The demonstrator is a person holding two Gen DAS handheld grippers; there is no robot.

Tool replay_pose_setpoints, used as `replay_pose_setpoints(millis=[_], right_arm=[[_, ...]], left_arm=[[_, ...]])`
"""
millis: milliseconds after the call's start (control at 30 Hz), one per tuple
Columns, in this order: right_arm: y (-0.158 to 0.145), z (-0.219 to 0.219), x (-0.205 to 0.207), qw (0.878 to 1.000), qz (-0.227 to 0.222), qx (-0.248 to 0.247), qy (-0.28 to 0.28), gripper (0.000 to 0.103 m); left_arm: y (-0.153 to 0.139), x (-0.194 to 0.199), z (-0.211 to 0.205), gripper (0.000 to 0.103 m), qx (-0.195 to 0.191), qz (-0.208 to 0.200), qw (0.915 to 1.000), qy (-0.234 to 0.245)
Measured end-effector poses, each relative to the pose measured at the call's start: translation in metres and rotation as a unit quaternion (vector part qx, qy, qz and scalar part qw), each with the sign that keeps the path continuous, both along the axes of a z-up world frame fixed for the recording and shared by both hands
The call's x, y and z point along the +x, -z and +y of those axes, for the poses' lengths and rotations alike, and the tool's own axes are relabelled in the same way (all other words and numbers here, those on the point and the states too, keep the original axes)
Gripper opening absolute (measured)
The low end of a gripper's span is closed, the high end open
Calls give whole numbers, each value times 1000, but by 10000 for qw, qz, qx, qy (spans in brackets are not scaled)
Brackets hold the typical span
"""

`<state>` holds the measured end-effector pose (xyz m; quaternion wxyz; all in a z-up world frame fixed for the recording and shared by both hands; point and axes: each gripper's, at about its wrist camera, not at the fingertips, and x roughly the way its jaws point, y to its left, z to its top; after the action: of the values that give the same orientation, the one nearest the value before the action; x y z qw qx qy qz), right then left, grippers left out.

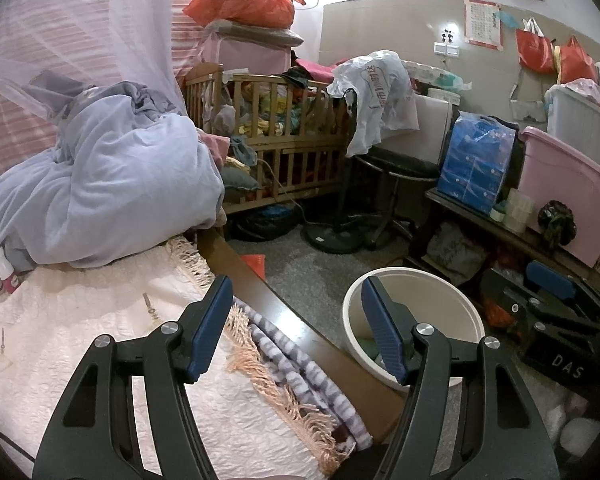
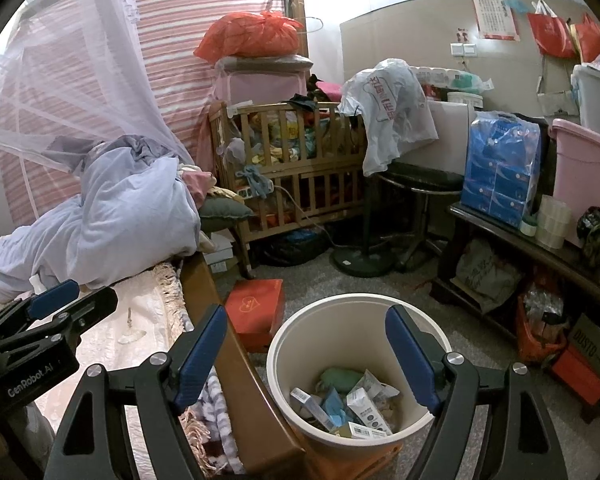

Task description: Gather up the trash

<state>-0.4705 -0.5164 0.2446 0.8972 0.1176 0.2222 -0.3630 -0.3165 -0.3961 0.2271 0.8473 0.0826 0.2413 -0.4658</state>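
A cream round trash bin (image 2: 300, 328) stands on the floor beside the bed's wooden side rail (image 2: 204, 292). It holds several pieces of trash (image 2: 352, 400): small cartons, wrappers, a green lump. My right gripper (image 2: 308, 360) is open and empty, above the bin's mouth. My left gripper (image 1: 296, 324) is open and empty, over the bed edge, with the bin (image 1: 452, 292) at its right finger. The left gripper also shows in the right wrist view (image 2: 56, 296) over the bed. A small white and pink bottle (image 1: 4, 270) lies on the bed by the quilt.
A pale blue quilt (image 1: 112, 184) is piled on the cream bedspread (image 1: 100, 340). A red box (image 2: 256, 312) lies on the floor by the bin. A wooden crib (image 2: 292, 168), a stool (image 2: 420, 184), a fan base (image 2: 360, 260) and a loaded dark bench (image 2: 540, 248) crowd the room.
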Motion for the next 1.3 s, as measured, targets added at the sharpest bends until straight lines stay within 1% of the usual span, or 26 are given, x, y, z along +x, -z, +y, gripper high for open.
replay_pose_setpoints(millis=[1300], right_arm=[[-3, -4, 1, 10000, 21, 30, -10, 80]], left_arm=[[4, 0, -1, 66, 25, 0, 10000, 35]])
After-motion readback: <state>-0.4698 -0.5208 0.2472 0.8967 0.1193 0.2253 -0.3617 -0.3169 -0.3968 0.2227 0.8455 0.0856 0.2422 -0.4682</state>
